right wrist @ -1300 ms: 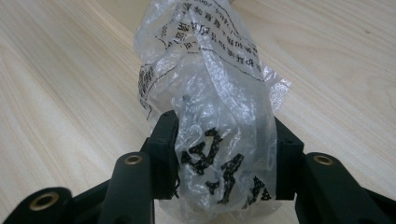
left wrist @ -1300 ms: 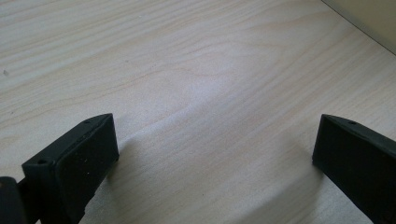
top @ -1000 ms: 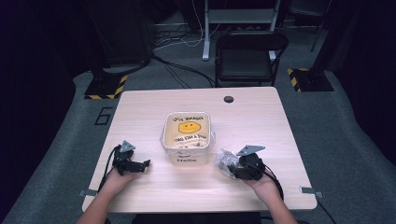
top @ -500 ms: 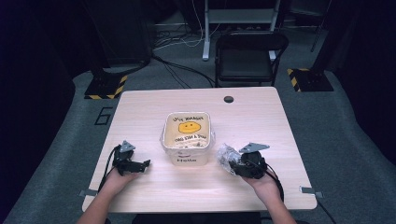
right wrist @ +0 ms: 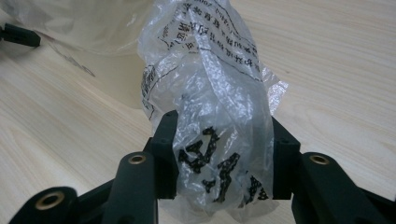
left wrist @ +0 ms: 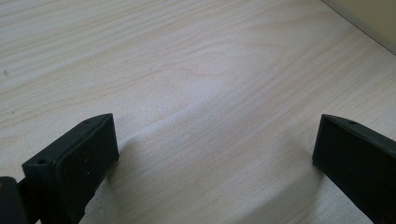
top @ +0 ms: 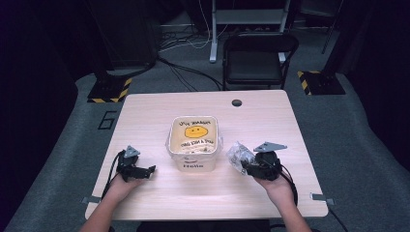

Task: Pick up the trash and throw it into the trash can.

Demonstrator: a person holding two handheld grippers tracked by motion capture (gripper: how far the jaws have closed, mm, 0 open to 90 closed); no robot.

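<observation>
Right gripper view: crumpled clear printed bag (right wrist: 219,107)

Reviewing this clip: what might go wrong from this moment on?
The right gripper pinches only thin, crumpled clear plastic bag, which may slip or tear under a pull. The bag sits close beside the white tub, so it could snag the rim or nudge the tub. The left gripper, open above bare table, steadies nothing.

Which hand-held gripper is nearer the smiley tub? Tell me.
Right. The right hand-held gripper, clamping a plastic bag, sits just beside the smiley tub; the left hand-held gripper sits slightly farther off.
</observation>
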